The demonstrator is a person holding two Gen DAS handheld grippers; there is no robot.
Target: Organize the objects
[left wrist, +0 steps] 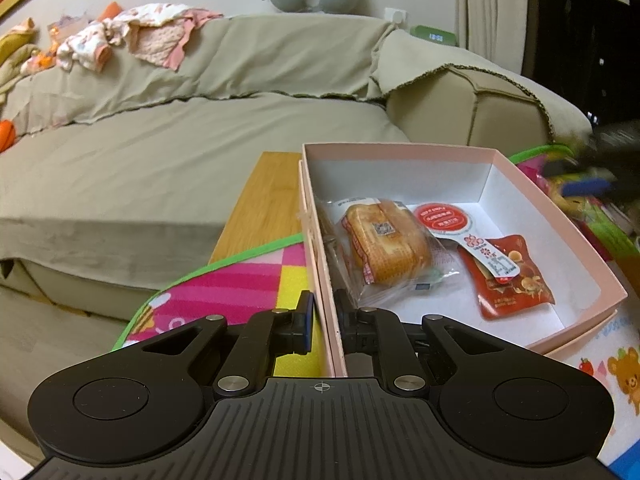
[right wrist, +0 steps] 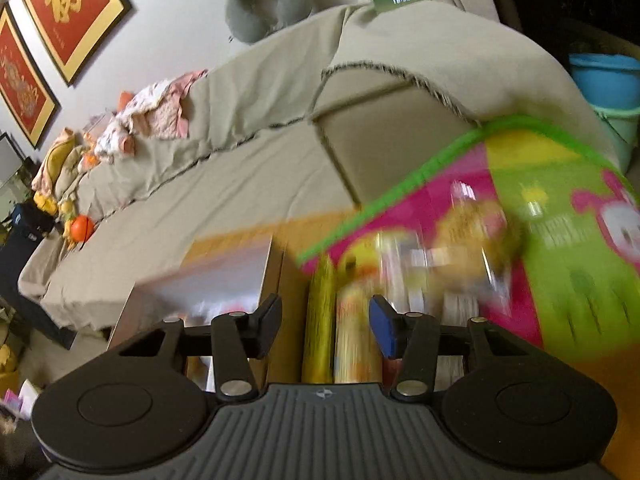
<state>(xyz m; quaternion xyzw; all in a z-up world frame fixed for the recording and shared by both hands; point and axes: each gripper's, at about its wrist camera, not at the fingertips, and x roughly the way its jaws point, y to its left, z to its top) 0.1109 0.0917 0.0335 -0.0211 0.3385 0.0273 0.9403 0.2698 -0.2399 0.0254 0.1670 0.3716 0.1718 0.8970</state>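
A pink cardboard box (left wrist: 532,196) with a white inside stands on a colourful play mat (left wrist: 240,280). In it lie a wrapped bread bun (left wrist: 384,240), a red round-lidded sachet (left wrist: 440,218) and a red snack pouch (left wrist: 512,276). My left gripper (left wrist: 326,320) is shut on the box's near left wall, one finger outside and one inside. In the right wrist view, heavily blurred, my right gripper (right wrist: 326,320) stands open over a gold packet (right wrist: 320,320) and an orange-yellow packet (right wrist: 354,340). A gap shows beside the left finger. The box (right wrist: 224,280) is to its left.
More blurred snack packets (right wrist: 476,232) lie on the mat (right wrist: 560,240) ahead of the right gripper. A wooden table top (left wrist: 268,200) shows under the mat. A covered sofa (left wrist: 180,152) with clothes runs behind. Blue and green buckets (right wrist: 608,80) stand at the far right.
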